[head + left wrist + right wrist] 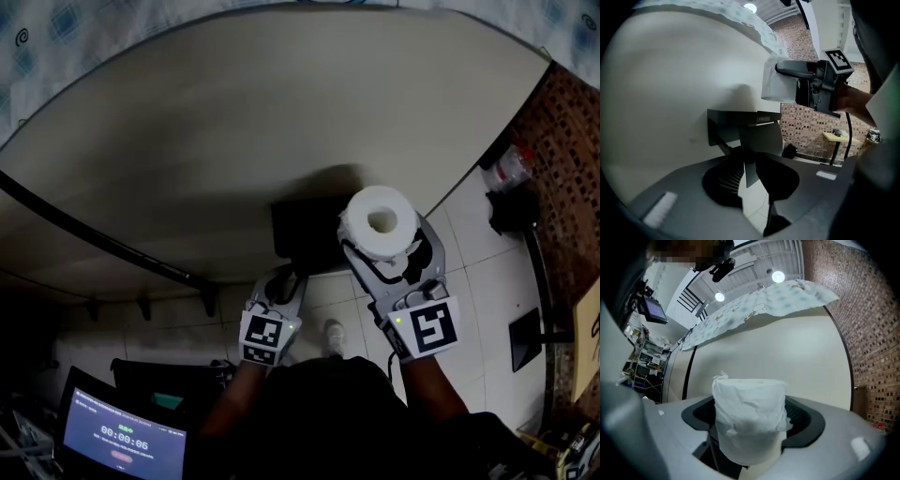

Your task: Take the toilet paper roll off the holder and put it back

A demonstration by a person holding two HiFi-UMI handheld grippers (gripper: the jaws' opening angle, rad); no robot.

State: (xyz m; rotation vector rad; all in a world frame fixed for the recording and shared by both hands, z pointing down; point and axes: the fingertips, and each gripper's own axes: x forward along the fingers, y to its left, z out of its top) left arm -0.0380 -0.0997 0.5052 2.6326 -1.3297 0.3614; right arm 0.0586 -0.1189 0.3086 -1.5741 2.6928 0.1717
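Note:
The white toilet paper roll (380,217) is off the holder, and my right gripper (382,246) is shut on its sides, holding it up in front of the wall. In the right gripper view the roll (749,416) fills the space between the jaws. The black holder (302,234) is fixed to the wall just left of the roll. My left gripper (278,292) sits right below it. In the left gripper view the holder (740,127) is close ahead; the tip of its dark flap (751,169) hangs over the narrow gap between the jaws, and floor tiles show through the gap. The roll (774,85) is up at the right.
A pale curved wall (234,122) takes up most of the view, with a black rail (94,236) running along it. Brick wall (562,141) and tiled floor (487,281) lie to the right. A laptop screen (122,436) glows at the lower left. A small table (836,137) stands by the bricks.

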